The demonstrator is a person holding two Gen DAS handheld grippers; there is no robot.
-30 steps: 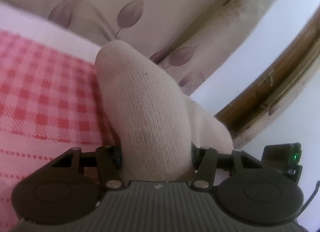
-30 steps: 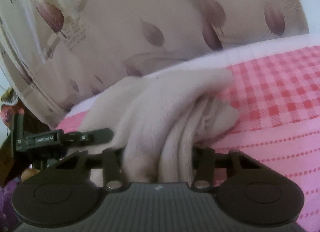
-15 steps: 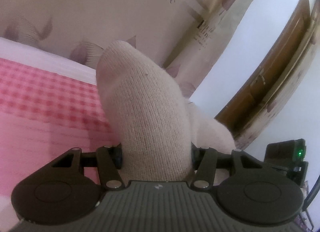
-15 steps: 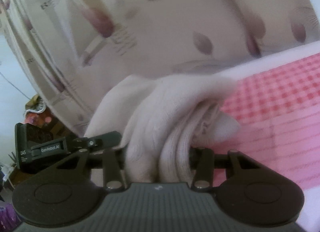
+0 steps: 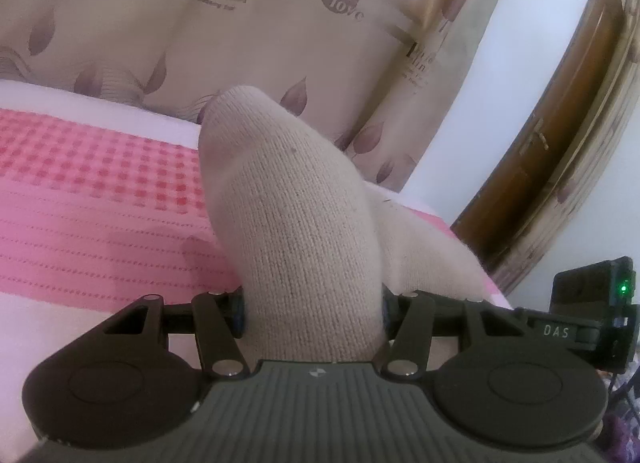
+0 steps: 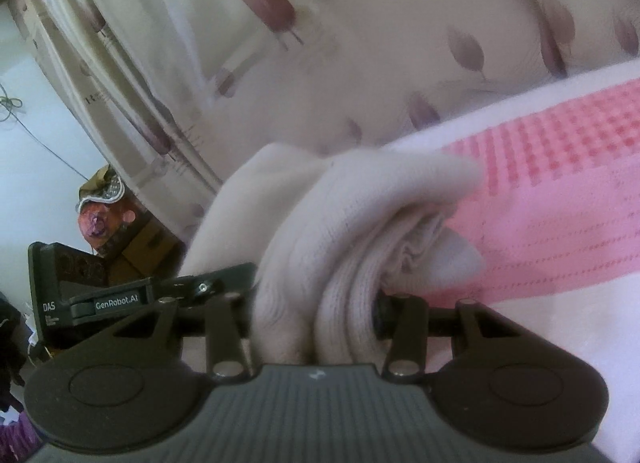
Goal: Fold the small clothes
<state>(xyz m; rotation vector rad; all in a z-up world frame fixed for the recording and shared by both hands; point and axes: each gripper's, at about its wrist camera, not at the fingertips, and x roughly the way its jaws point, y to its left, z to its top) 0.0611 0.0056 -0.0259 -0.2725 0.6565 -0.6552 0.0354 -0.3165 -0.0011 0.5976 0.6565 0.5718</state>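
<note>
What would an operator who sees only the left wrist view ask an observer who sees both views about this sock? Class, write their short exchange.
Operator: My left gripper clamps a smooth, rounded end of the sock. Does the right gripper hold it too?
Observer: Yes. The right gripper is shut on the other end, which is bunched in several layers.
Operator: What shows at that end?
Observer: Ribbed knit, and a loose flap jutting toward the pink bedspread.
</note>
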